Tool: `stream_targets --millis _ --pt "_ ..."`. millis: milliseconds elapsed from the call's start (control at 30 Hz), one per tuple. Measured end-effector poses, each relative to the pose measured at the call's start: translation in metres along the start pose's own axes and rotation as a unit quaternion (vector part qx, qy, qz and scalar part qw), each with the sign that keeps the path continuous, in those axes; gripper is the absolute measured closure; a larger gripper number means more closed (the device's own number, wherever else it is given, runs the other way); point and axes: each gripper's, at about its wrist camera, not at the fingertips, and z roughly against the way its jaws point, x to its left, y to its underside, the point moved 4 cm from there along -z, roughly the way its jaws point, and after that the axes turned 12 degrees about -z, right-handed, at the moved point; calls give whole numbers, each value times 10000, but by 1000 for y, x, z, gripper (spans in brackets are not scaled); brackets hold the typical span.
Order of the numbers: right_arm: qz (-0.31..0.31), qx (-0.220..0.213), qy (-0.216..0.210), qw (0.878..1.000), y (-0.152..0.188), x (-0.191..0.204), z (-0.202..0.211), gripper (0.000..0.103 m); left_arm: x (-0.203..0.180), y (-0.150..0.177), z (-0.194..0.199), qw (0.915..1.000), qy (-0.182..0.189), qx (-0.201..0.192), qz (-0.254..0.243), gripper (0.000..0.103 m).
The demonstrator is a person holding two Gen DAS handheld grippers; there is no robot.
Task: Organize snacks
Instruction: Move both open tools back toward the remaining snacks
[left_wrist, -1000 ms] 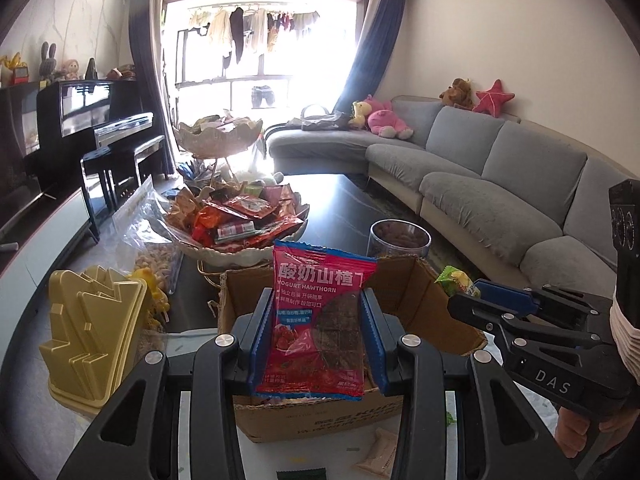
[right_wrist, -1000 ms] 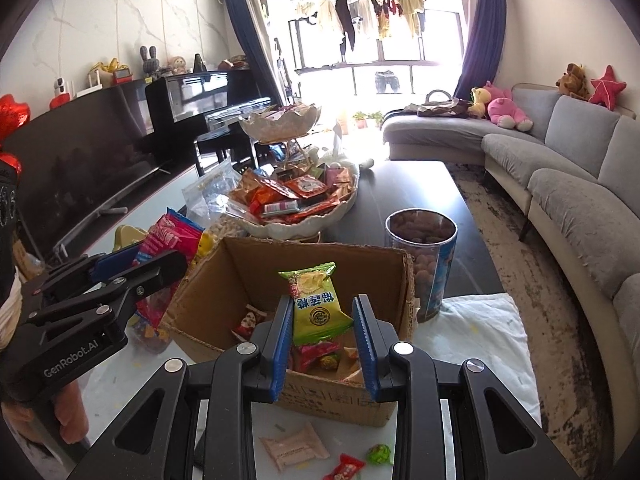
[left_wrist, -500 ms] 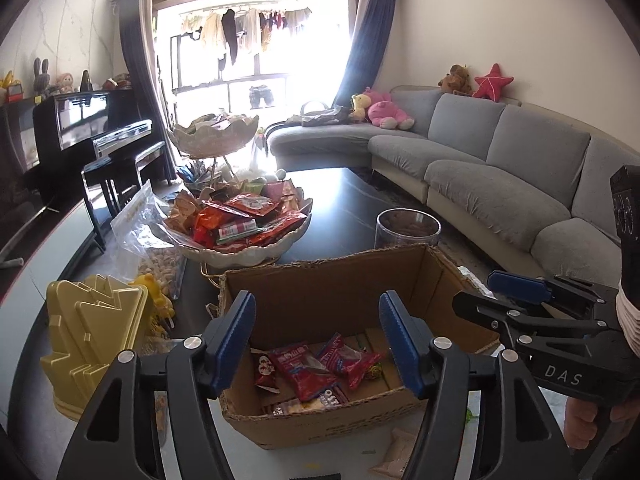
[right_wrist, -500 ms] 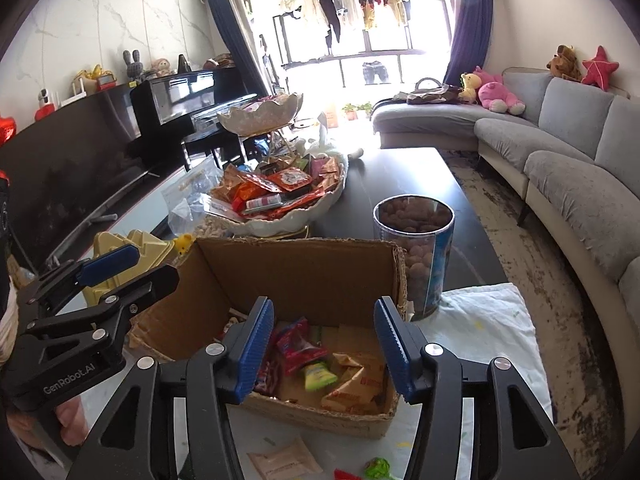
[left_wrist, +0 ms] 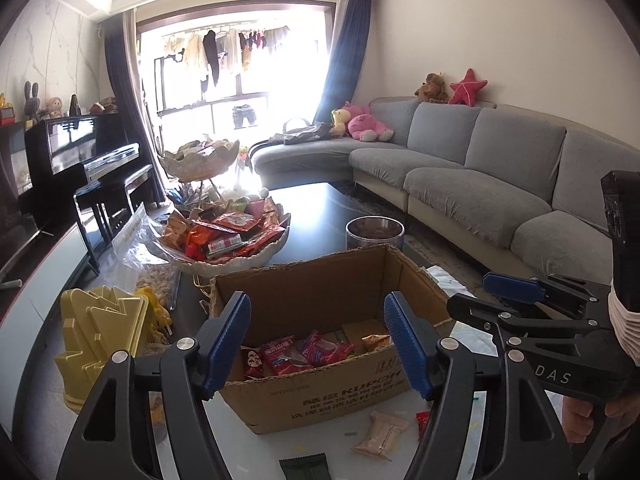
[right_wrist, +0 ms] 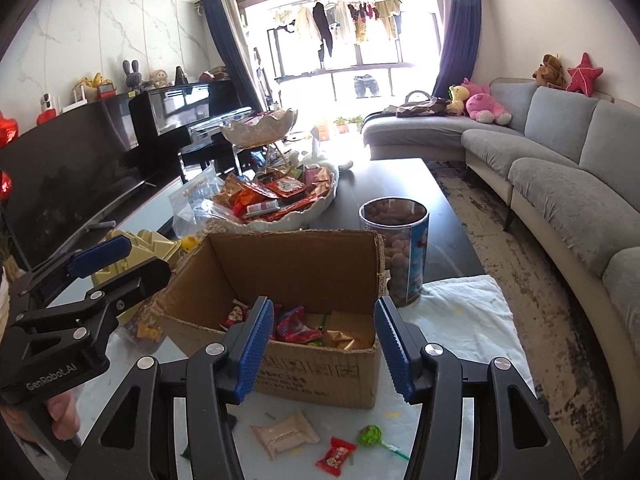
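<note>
2 tongs, both empty: your left gripper (left_wrist: 318, 340) is spreading its jaws, your right gripper (right_wrist: 324, 346) hangs released, each above the cardboard box (right_wrist: 320, 380). Red snack packets (left_wrist: 288, 354) lie inside it. Beige packet (right_wrist: 285, 432), lollipop (right_wrist: 370, 436) on the table in front.

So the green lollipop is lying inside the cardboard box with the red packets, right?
Not quite. The green lollipop lies outside the cardboard box, on the white tabletop in front of it. The red packets are inside the box. The right wrist view shows it.
</note>
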Motion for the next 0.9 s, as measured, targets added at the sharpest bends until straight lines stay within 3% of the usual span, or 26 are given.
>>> stream_targets --millis 533,900 --pt "-235 331 109 9991 53 -16 6 49 -35 35 7 9983 329 83 -479 34" --pt "-434 947 205 9943 102 -34 -17 49 -53 74 -15 9955 648 436 -545 34"
